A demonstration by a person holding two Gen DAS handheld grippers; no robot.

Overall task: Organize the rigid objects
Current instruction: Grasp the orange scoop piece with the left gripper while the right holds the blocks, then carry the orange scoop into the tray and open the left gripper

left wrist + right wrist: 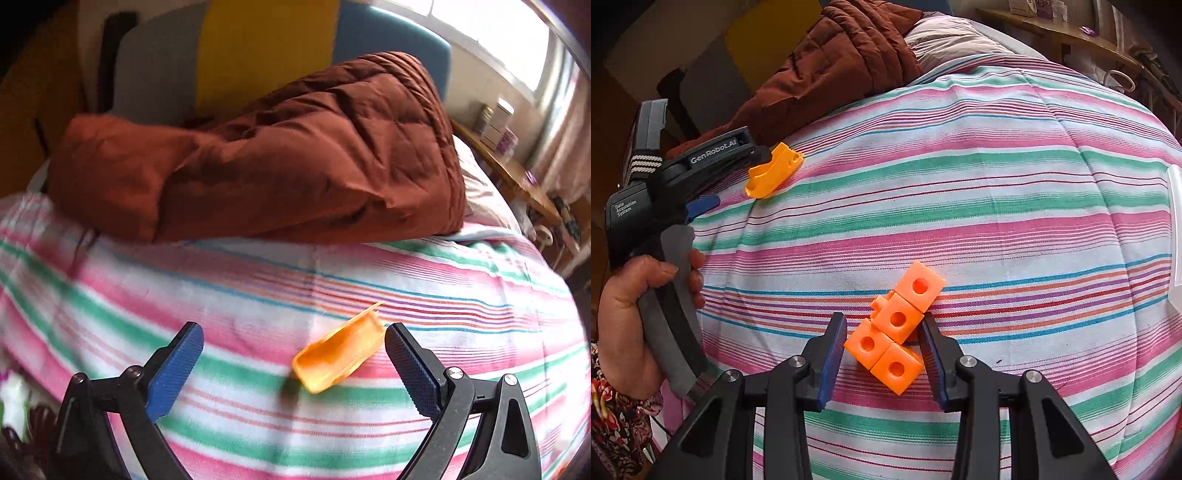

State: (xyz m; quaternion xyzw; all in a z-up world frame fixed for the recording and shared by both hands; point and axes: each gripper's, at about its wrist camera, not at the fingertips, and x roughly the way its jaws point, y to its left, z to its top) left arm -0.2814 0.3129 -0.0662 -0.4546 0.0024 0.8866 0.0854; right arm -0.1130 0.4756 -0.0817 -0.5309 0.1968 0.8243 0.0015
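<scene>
Straddling four joined orange holed cubes (894, 328), right gripper (882, 354) gapes; left gripper (293, 363) wide too.

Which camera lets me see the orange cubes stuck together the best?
The right wrist view. The orange cubes lie sharp and whole on the striped blanket, between the open fingers of the right hand-held gripper. The left wrist view shows none of them, only a blurry yellow-orange curved piece.

White container (1175, 236) cut by edge
</scene>
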